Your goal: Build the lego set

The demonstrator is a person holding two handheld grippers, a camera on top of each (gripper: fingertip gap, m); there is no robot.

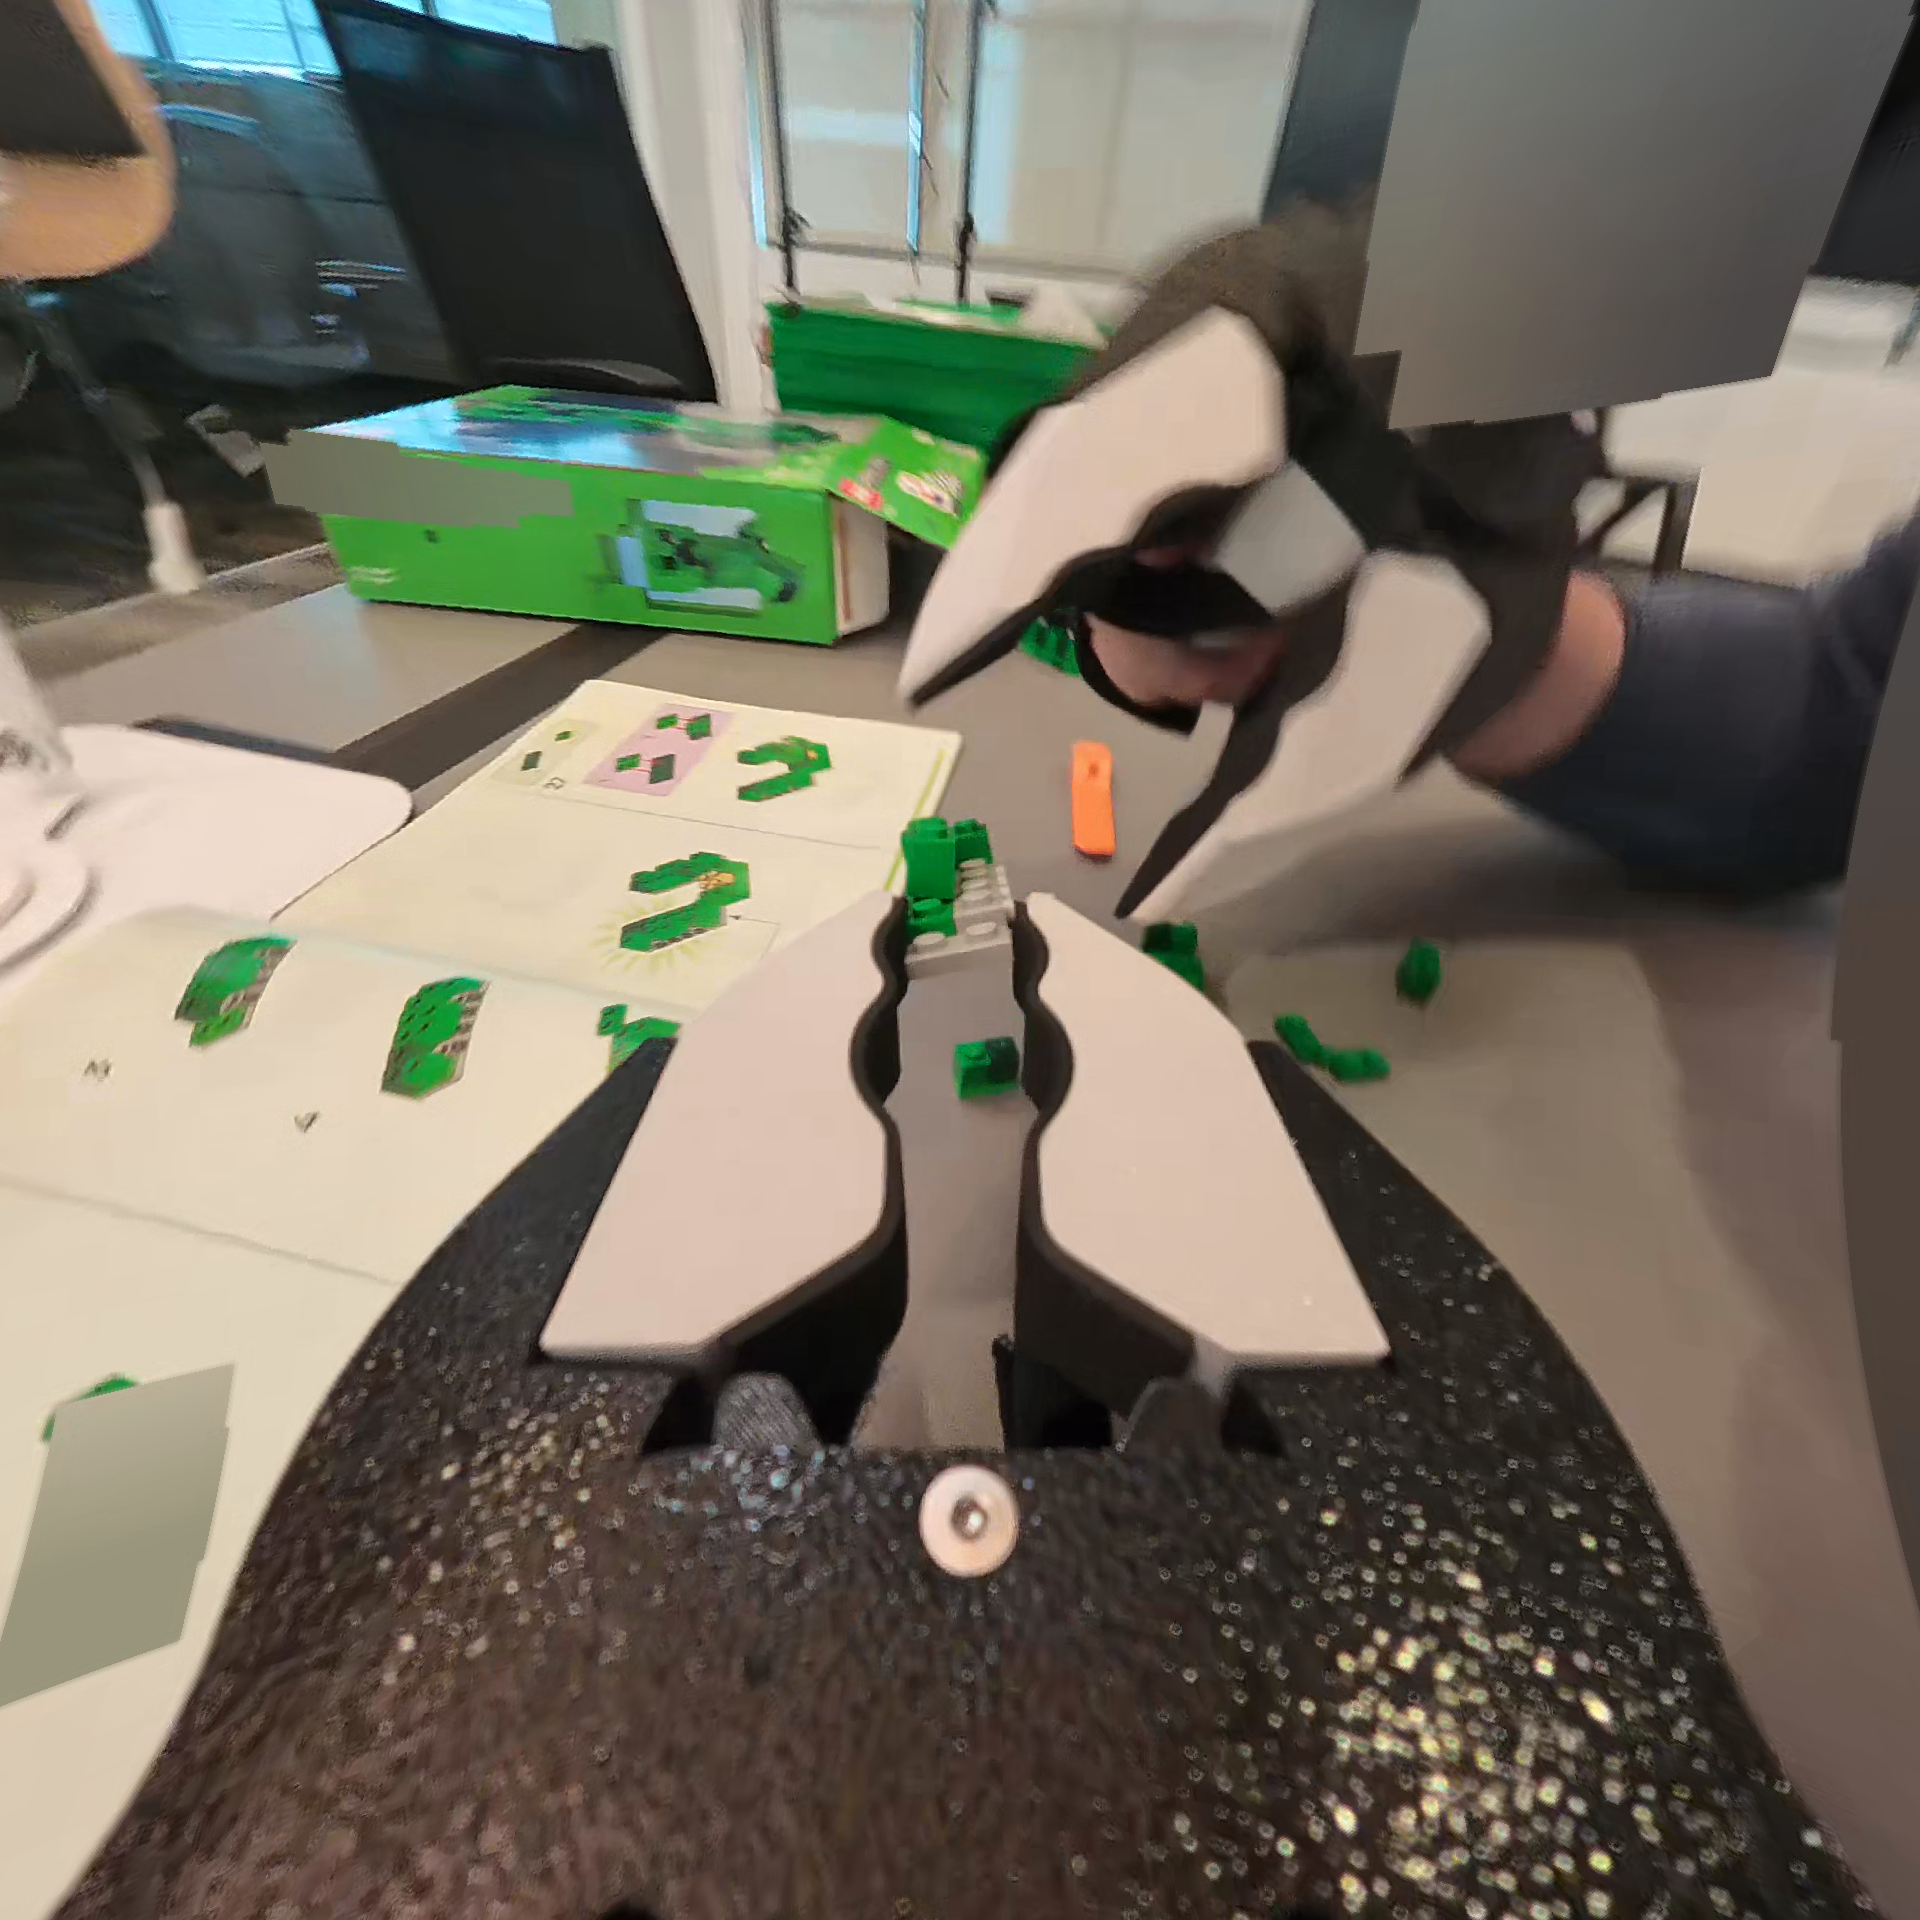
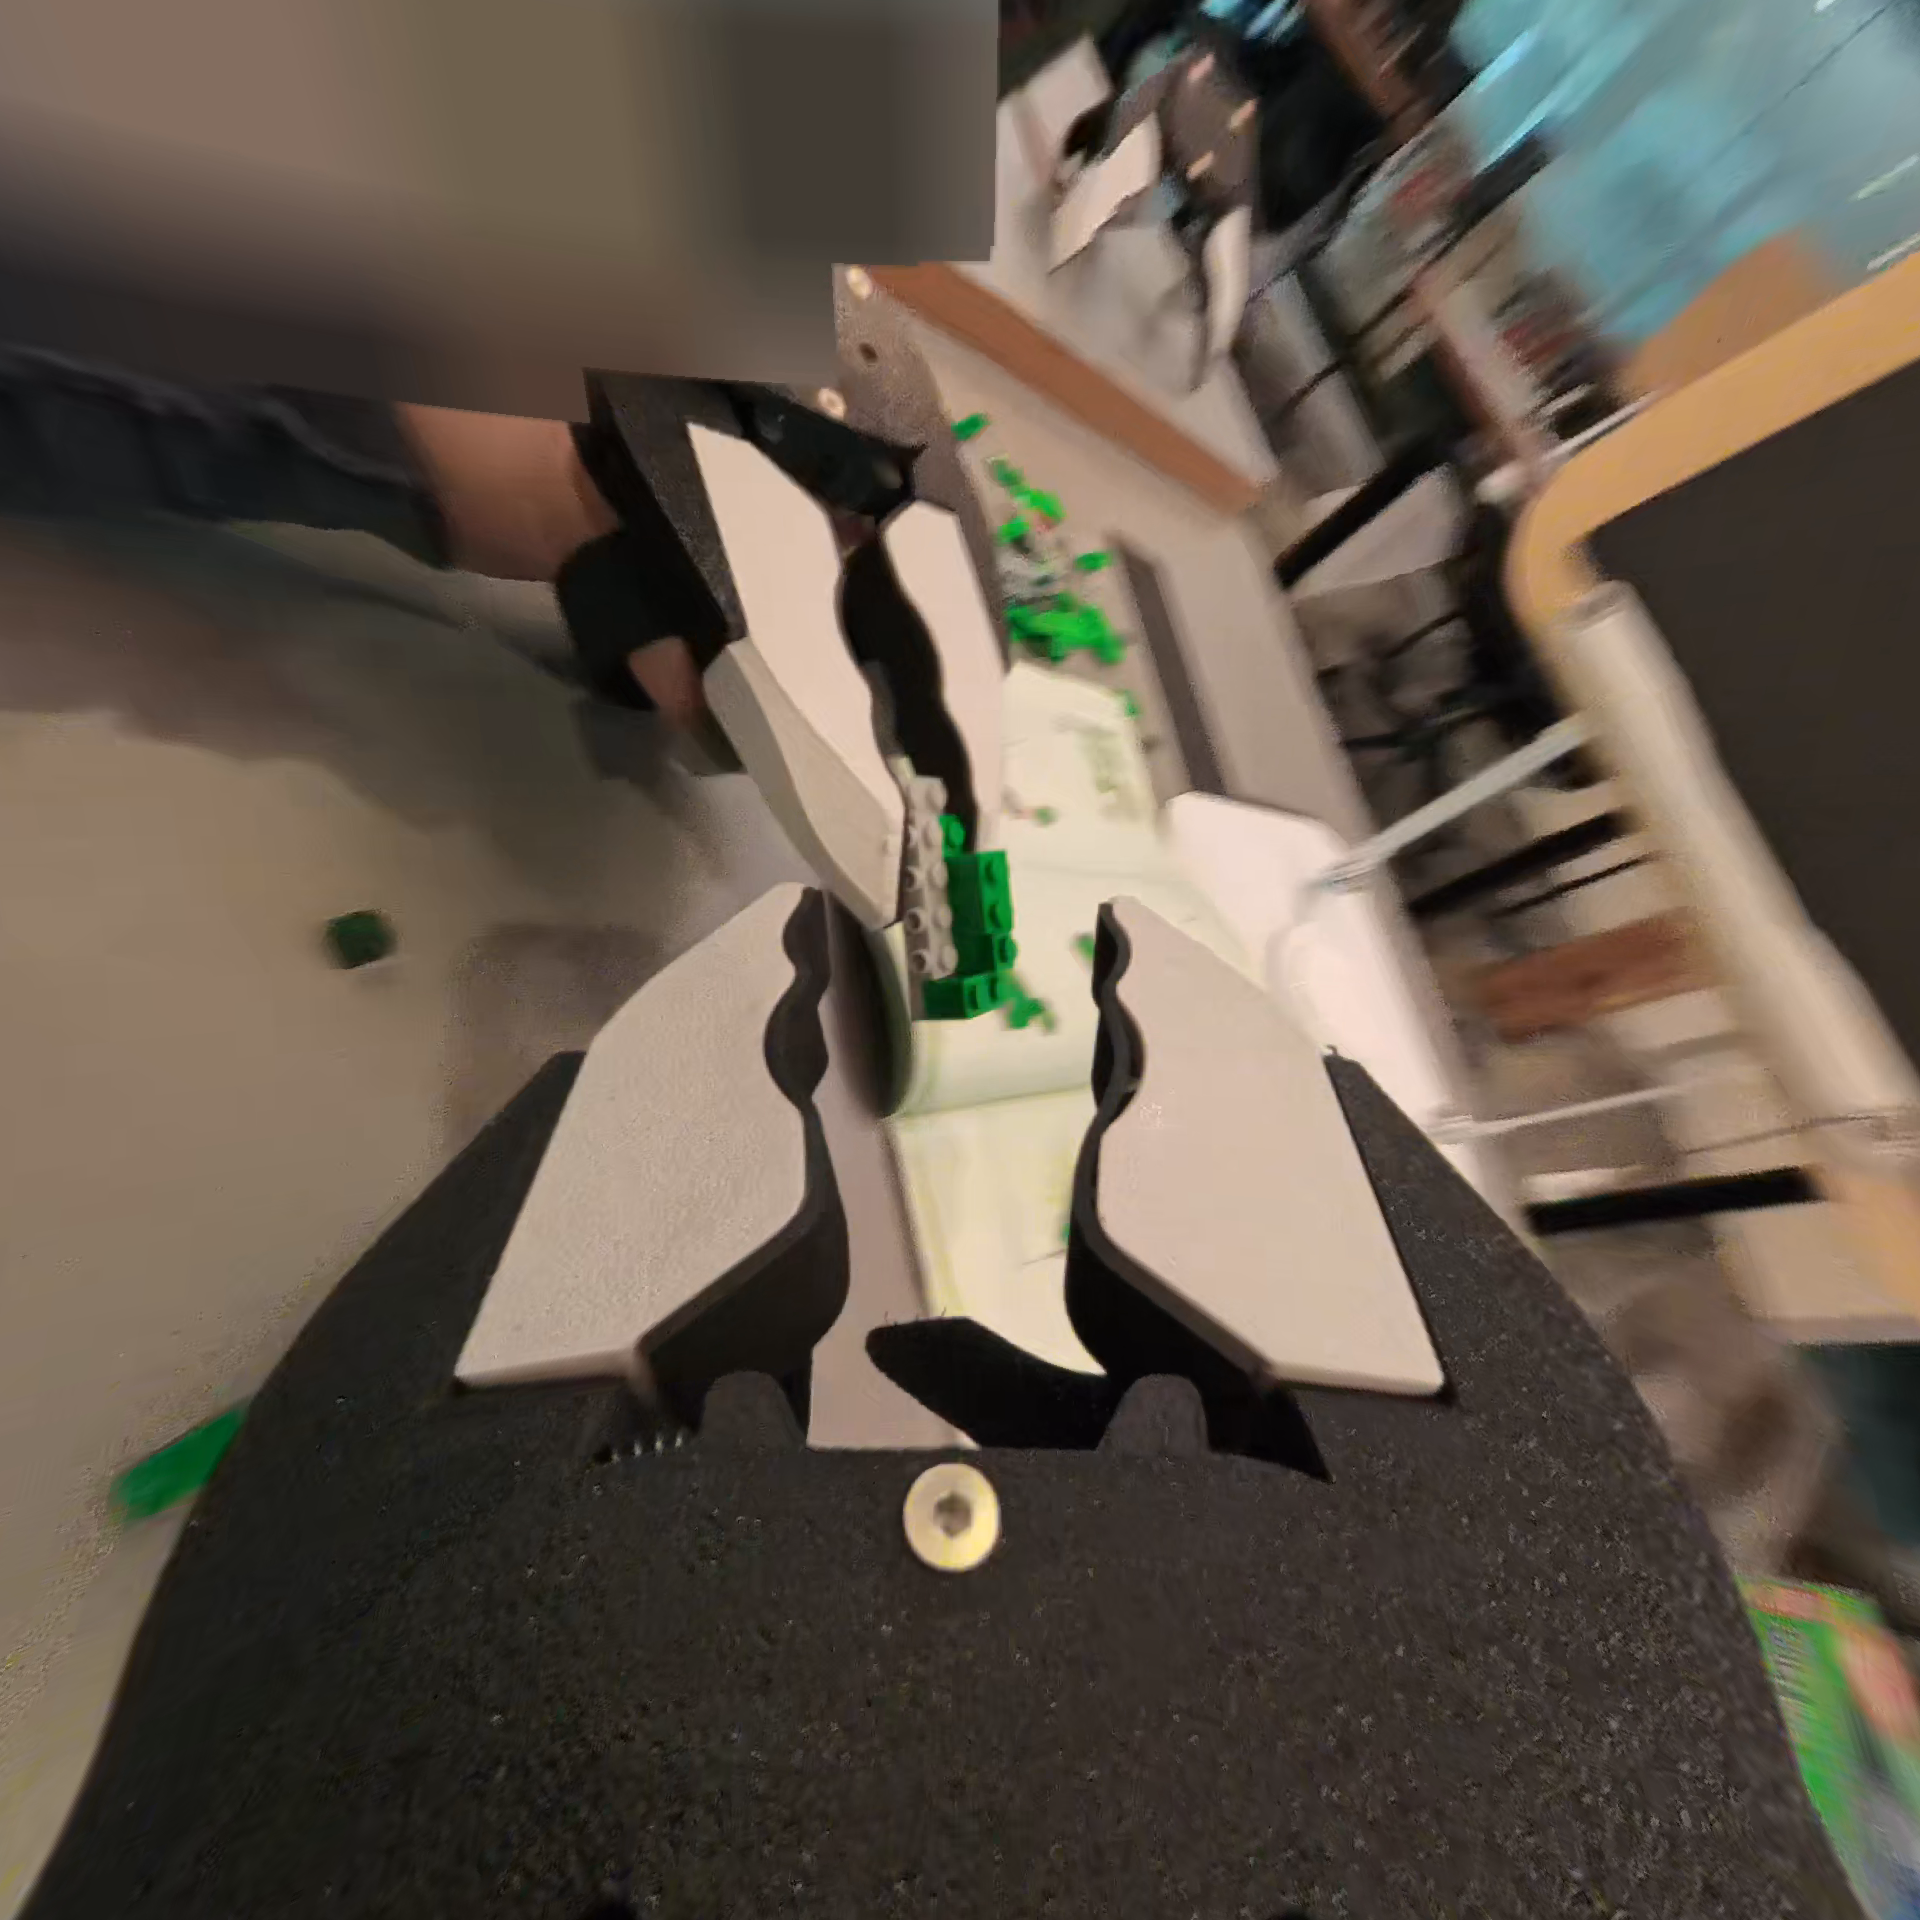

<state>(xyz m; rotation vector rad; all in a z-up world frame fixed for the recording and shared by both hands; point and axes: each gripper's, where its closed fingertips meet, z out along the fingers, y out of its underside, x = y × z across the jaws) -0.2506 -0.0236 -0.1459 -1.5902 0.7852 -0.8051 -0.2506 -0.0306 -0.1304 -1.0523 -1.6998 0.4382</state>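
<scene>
Left gripper (image 1: 961, 920) is clamped on the build (image 1: 961, 904): a grey plate pinched at its near end between the fingertips, green bricks stacked on its far side. Build is lifted off the table (image 1: 1455, 1195).

Right gripper (image 2: 961, 920) has its fingers spread apart, holding nothing. In the right wrist view the build (image 2: 961, 914) sits just ahead of its tips, closer to its left finger. In the left wrist view its tips point down at the table just right of the build, apart from it.

Loose green bricks (image 1: 1330, 1049) lie on the table right of the left gripper; one brick (image 1: 987, 1068) lies below its fingers. Open booklet (image 1: 416, 987) to its left. Orange tool (image 1: 1093, 798) ahead, green box (image 1: 623, 520) farther ahead.
</scene>
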